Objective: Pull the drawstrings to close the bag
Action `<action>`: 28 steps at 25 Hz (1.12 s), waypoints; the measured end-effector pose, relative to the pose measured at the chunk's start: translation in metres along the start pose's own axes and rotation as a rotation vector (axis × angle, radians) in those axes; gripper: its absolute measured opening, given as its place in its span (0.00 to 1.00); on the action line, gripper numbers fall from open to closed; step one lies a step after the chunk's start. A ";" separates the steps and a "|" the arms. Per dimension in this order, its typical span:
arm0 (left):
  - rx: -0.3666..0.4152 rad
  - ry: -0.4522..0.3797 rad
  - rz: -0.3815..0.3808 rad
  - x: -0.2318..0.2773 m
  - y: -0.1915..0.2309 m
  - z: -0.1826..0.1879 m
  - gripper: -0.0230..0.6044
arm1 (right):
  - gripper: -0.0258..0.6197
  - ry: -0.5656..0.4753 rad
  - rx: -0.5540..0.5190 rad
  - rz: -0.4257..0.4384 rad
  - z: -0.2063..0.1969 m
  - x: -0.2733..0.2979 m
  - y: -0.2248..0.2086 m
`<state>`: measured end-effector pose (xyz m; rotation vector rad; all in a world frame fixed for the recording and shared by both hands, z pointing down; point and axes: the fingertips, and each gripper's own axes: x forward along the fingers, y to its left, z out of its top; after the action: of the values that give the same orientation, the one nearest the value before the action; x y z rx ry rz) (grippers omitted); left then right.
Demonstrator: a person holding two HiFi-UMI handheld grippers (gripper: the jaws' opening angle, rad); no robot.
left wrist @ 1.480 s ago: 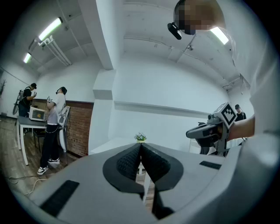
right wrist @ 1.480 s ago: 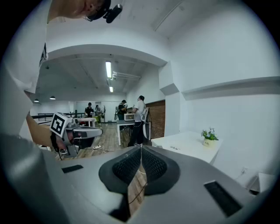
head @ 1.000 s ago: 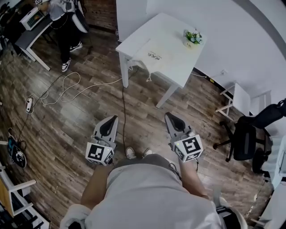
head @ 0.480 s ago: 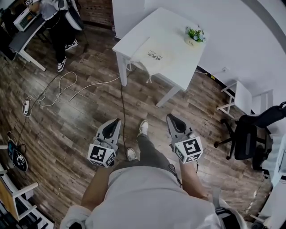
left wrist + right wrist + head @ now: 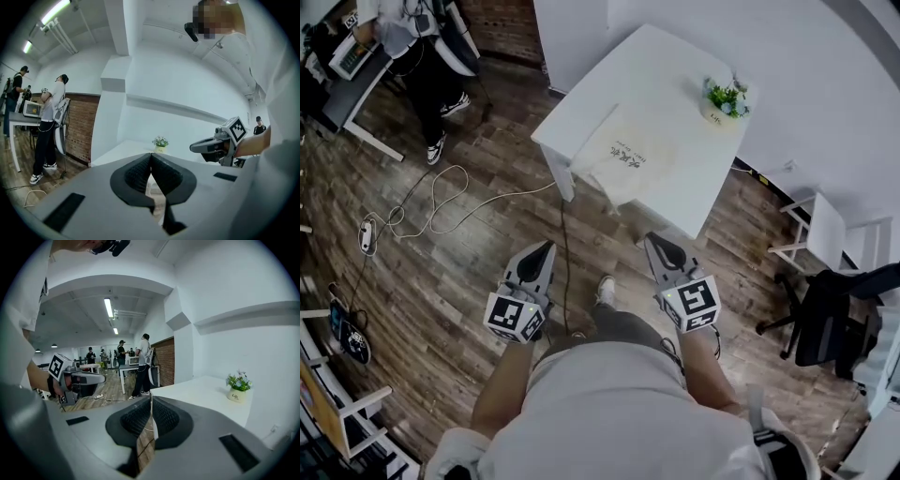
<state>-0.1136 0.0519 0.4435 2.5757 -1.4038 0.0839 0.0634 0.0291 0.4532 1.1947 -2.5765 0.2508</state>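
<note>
A cream drawstring bag lies flat on the white table, its strings hanging over the near edge. Both grippers are held in the air in front of the person, well short of the table. My left gripper is shut with nothing in it; its jaws meet at the tips. My right gripper is also shut and empty, jaws touching. From the left gripper view the right gripper shows at the right; in the right gripper view the left gripper shows at the left.
A small potted plant stands at the table's far corner. Cables and a power strip lie on the wood floor at left. People stand by a desk at the upper left. An office chair and a white stool are at right.
The person has stepped toward the table, which now sits closer and lower in the head view. Both grippers stay shut and held in front of the body.
</note>
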 end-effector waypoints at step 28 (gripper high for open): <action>-0.010 0.114 -0.002 0.130 0.100 -0.030 0.07 | 0.10 0.424 -0.148 0.014 -0.161 0.156 -0.054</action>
<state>-0.1249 -0.1020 0.5071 2.5211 -1.3579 0.2194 0.0393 -0.0728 0.6582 0.9517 -2.1944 0.2771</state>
